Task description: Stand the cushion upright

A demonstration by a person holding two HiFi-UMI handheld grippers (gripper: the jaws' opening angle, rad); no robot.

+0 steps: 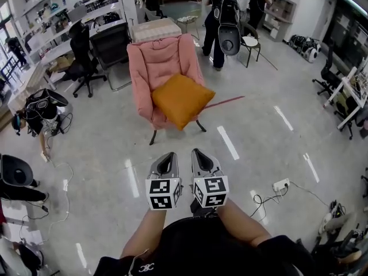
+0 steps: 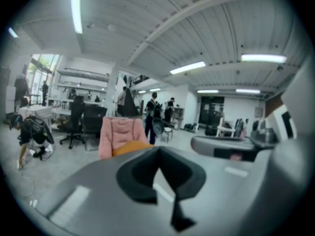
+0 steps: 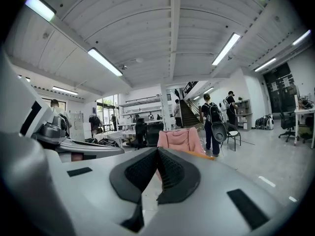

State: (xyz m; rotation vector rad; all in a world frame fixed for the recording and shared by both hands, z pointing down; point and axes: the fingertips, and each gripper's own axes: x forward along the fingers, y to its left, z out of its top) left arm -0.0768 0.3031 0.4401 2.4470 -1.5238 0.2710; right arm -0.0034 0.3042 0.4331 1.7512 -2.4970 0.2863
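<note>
An orange cushion (image 1: pixel 181 100) lies tilted on the seat of a pink padded chair (image 1: pixel 156 59), its lower corner hanging over the seat's front edge. Both grippers are held side by side well short of the chair, over the grey floor. The left gripper (image 1: pixel 168 157) is shut with nothing in it, and the right gripper (image 1: pixel 199 154) is shut and empty too. In the left gripper view the pink chair (image 2: pixel 118 134) and a strip of the orange cushion (image 2: pixel 130 147) show beyond the jaws. The right gripper view has the chair (image 3: pixel 179 139) just past its tips.
Black office chairs (image 1: pixel 86 56) and desks stand at the back left. People (image 1: pixel 217 16) stand behind the pink chair. A bag and cables (image 1: pixel 41 109) lie on the floor at left. A power strip with cable (image 1: pixel 280 186) lies at right.
</note>
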